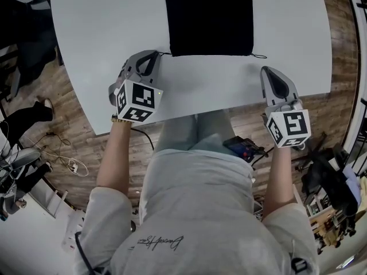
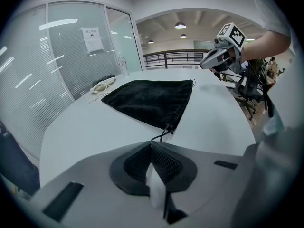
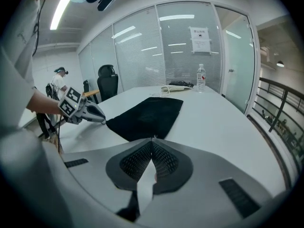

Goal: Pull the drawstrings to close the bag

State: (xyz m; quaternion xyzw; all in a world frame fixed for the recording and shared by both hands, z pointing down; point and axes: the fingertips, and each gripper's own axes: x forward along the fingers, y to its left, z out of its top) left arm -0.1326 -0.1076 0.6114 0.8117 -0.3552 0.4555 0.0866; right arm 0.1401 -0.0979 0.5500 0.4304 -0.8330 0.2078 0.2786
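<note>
A flat black drawstring bag point(image 1: 209, 17) lies on the white table point(image 1: 103, 33), its mouth edge towards me. My left gripper point(image 1: 156, 54) sits at the bag's near left corner. In the left gripper view its jaws point(image 2: 151, 144) are closed, and the left drawstring point(image 2: 160, 135) runs from the bag corner straight into the tips. My right gripper point(image 1: 266, 69) rests shut on the table, a short way short of the right drawstring loop point(image 1: 260, 56), with nothing in it. The right gripper view shows the bag point(image 3: 147, 115) just beyond the closed tips point(image 3: 153, 139).
At the table's far end stand a water bottle point(image 3: 201, 77) and a coil of white cable point(image 3: 167, 88). An office chair point(image 3: 107, 77) and a person point(image 3: 59, 80) are beyond the table. The table's near edge point(image 1: 189, 110) runs against my waist.
</note>
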